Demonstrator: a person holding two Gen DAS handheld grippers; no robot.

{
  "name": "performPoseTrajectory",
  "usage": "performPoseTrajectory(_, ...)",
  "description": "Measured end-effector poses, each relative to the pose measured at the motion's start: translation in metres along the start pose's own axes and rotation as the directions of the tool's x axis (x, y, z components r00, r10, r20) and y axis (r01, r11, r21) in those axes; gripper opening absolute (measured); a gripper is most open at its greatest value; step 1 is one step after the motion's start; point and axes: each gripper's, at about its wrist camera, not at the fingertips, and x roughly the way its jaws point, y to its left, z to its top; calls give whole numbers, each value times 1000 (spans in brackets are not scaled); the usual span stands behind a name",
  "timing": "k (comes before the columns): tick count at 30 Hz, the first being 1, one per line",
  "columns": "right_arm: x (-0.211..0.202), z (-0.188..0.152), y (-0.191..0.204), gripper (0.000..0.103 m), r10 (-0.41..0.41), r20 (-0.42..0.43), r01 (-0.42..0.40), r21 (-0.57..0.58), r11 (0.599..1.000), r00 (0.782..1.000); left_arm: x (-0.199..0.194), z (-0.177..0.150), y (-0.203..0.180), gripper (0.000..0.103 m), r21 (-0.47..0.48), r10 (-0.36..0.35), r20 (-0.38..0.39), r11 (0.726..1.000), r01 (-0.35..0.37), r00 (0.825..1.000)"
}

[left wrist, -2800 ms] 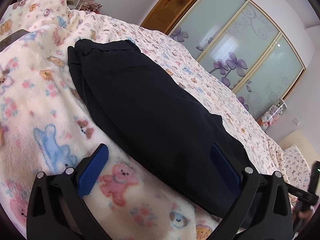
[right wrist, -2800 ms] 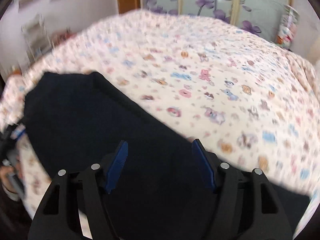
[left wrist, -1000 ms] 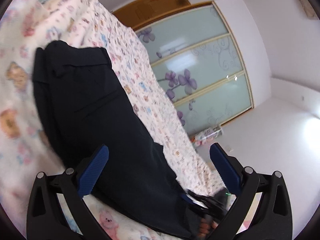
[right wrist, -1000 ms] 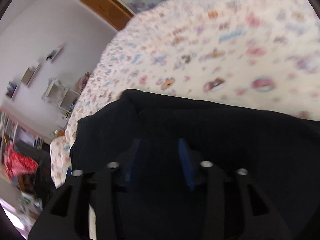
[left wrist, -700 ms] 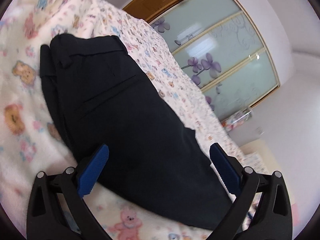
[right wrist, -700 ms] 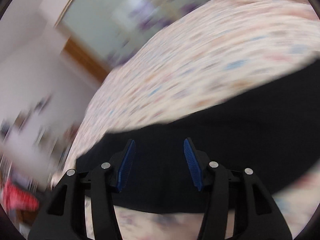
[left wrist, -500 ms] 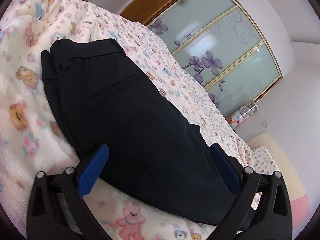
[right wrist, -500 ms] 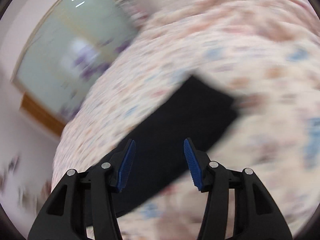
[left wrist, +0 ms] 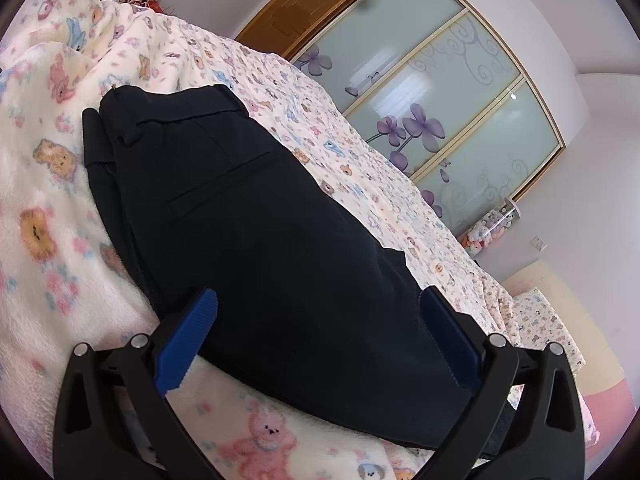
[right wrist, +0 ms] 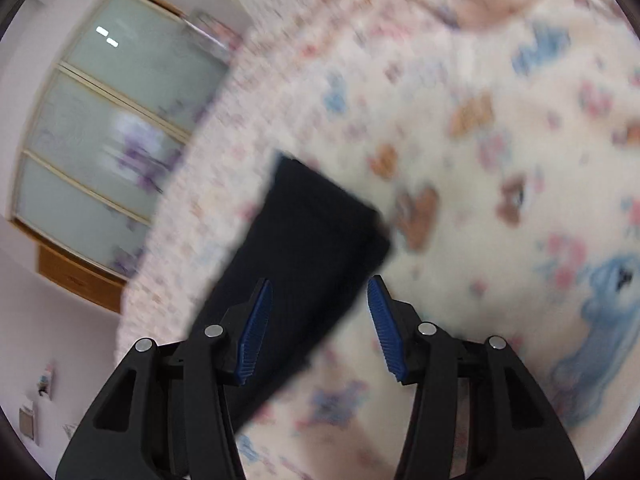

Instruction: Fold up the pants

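Note:
Dark navy pants [left wrist: 260, 232] lie folded lengthwise on the bear-print blanket [left wrist: 48, 208], waistband at the far upper left, a back pocket showing. My left gripper [left wrist: 316, 340] is open and empty, its jaws wide, just above the pants' mid part. In the blurred right wrist view the leg end of the pants [right wrist: 316, 232] lies flat with its hem away from me. My right gripper [right wrist: 318, 324] is open and empty, hovering over the leg near its hem.
A wardrobe with frosted sliding doors and purple flowers [left wrist: 440, 92] stands beyond the bed, next to a wooden door [left wrist: 300, 4]. A jar of small plush toys [left wrist: 492, 228] sits by the wall. Blanket folds rise at the upper left [left wrist: 60, 24].
The right gripper has swung fast along the pants from the upper part toward the leg hem. The left gripper tilted down a little and stayed open over the pants.

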Motion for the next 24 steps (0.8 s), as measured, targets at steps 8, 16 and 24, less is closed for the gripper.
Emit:
performPoseTrajectory(8, 3, 4, -13, 52, 45, 65, -49, 63, 997, 997, 1, 0, -2, 101, 7, 9, 0, 1000, -9, 1000)
performPoseTrajectory(16, 6, 5, -32, 13, 57, 121, -78, 182, 980, 991, 2, 0, -2, 101, 7, 8, 0, 1000, -8, 1000)
performPoseTrajectory(24, -36, -16, 56, 10, 198, 204, -169, -149, 974, 959, 1, 0, -3, 101, -3, -2, 2, 1000, 2, 1000)
